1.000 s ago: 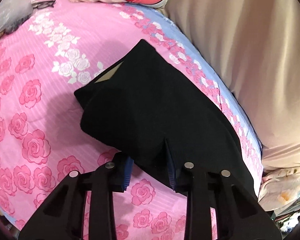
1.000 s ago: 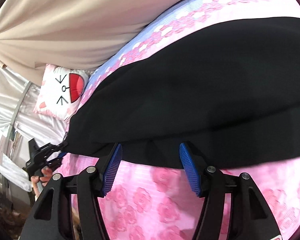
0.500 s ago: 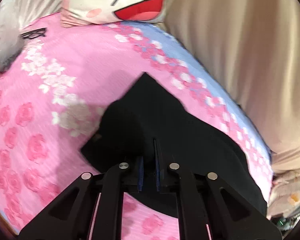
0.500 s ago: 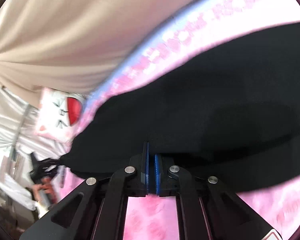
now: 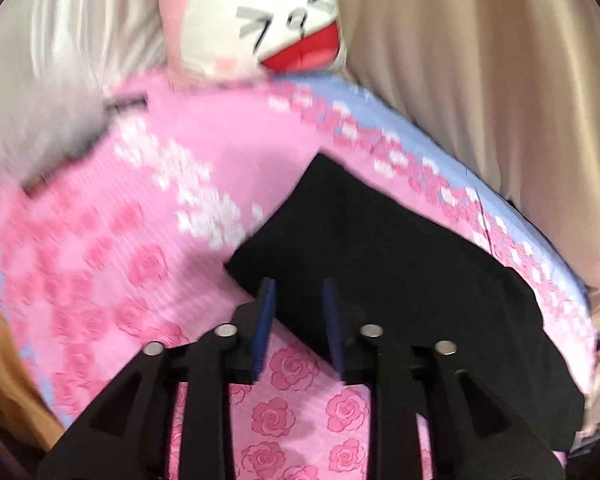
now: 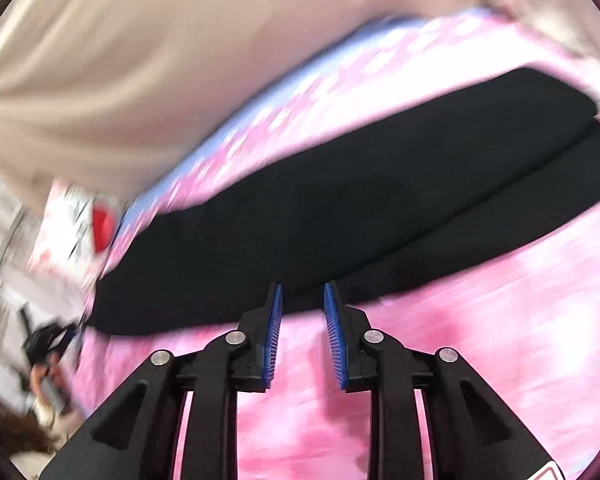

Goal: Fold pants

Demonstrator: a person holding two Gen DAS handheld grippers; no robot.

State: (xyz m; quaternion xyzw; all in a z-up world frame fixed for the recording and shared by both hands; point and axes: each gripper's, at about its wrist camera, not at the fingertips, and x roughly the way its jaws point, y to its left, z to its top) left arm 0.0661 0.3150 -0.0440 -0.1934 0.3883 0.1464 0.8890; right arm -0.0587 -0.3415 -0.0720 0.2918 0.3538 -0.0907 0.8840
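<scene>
The black pants [image 5: 400, 264] lie folded in layers on the pink rose-print bed sheet [image 5: 100, 240]. In the left wrist view my left gripper [image 5: 298, 292] is open with a narrow gap at the pants' near edge, holding nothing. In the right wrist view the pants [image 6: 360, 216] stretch across the bed as a long doubled band. My right gripper [image 6: 302, 294] is open with a narrow gap just at the pants' near edge, empty. Both views are motion-blurred.
A cartoon-face pillow [image 5: 268, 20] lies at the head of the bed. A beige curtain [image 5: 480, 80] hangs along the far side. A pair of glasses [image 5: 126, 102] lies on the sheet. The other gripper and hand [image 6: 50, 344] show at the left.
Both grippers shut on the pants' edge half a second ago, carried it over, and have now opened and let go. Both have drawn back from the cloth.
</scene>
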